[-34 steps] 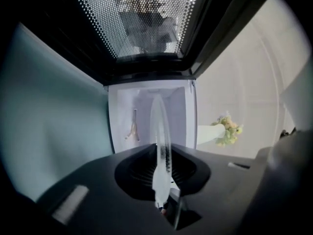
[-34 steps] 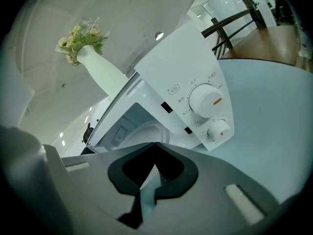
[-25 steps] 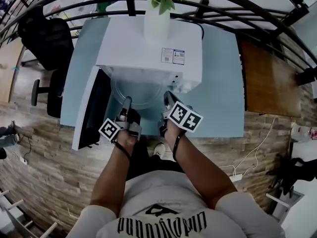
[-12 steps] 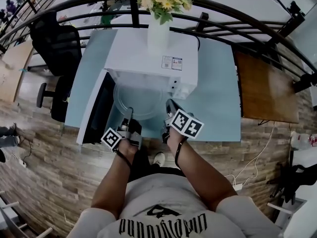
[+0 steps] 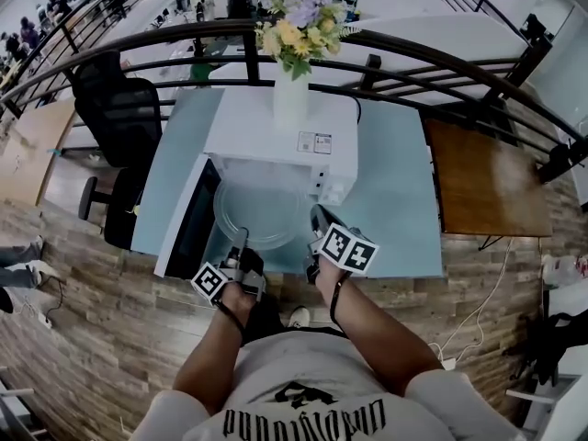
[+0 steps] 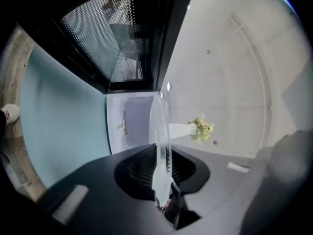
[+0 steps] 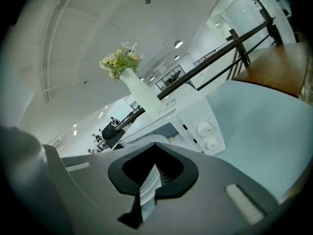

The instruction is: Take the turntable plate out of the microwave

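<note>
— Is the turntable plate (image 5: 260, 211) out yet?

— Nearly. The left gripper (image 5: 243, 237) is clamped on the near rim at its side. The right gripper (image 5: 316, 213) is pinched tight on the rim at the other side. The glass disc hangs between them, stretching away ahead of both sets of jaws.

— And the microwave (image 5: 280, 136)?

— Straight ahead of the two tools, with its door (image 5: 186, 217) swung wide open just outside the left gripper. A second ago a good part of the plate was still inside the cavity. Now most of it is clear of the opening, with only the far edge at the mouth. Both grippers have drawn back toward the person with it.

— How does the grip look up close?

— In the left gripper view the plate (image 6: 160, 155) stands edge-on right between the jaws, with a pad on each face. In the right gripper view the rim (image 7: 148, 184) is wedged in the closed jaws the same way.

— What's beyond?

— A white vase (image 5: 290, 99) of flowers on top of the microwave, past the plate, and the pale blue table (image 5: 400, 200) under everything.
</note>
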